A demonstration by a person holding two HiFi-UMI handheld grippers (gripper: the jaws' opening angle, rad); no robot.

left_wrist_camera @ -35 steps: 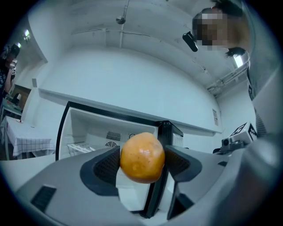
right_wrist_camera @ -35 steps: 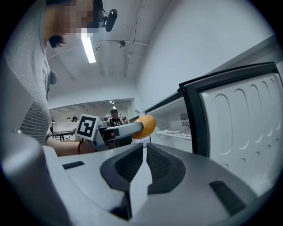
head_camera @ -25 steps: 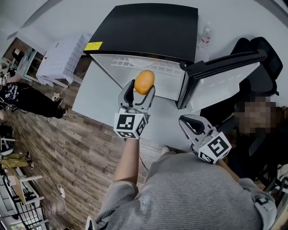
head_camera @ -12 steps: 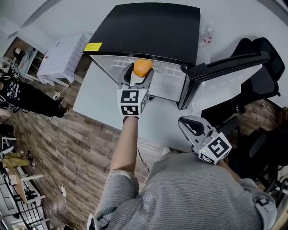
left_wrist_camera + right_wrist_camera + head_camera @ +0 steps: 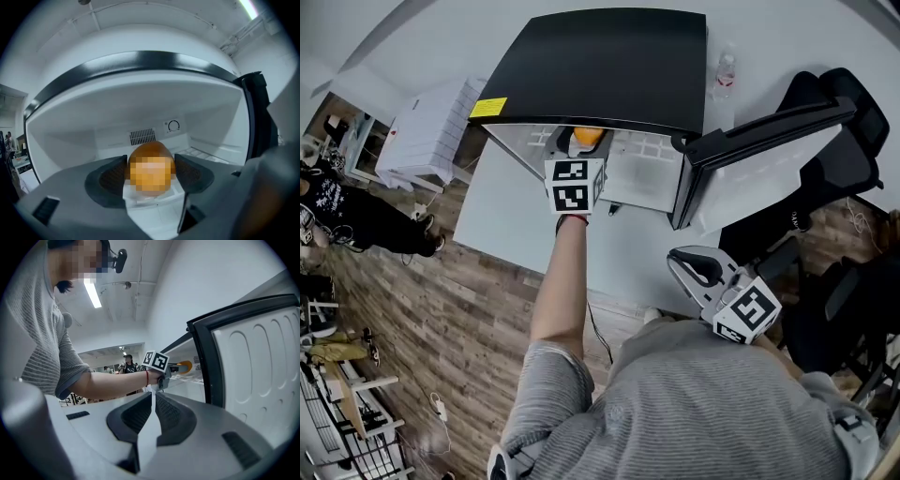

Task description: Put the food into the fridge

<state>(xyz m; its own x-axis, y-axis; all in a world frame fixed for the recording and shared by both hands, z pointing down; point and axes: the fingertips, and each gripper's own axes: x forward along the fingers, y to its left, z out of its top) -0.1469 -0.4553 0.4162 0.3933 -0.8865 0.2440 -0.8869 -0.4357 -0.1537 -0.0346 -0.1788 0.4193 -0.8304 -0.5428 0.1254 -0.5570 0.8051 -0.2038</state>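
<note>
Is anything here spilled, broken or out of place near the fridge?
Nothing stands out. The fridge door is open, and the left tongs hold the orange food just inside the fridge. The right tongs are shut and empty.

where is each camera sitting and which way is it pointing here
Head view: on the head, looking down at the open black-topped white fridge; left arm, grey-shirted torso, left gripper and right gripper show.
Left gripper view: rides that gripper, faces into the fridge; its jaws clamp the round orange fruit.
Right gripper view: faces the fridge door; shut jaws, left arm, same fruit.
</note>
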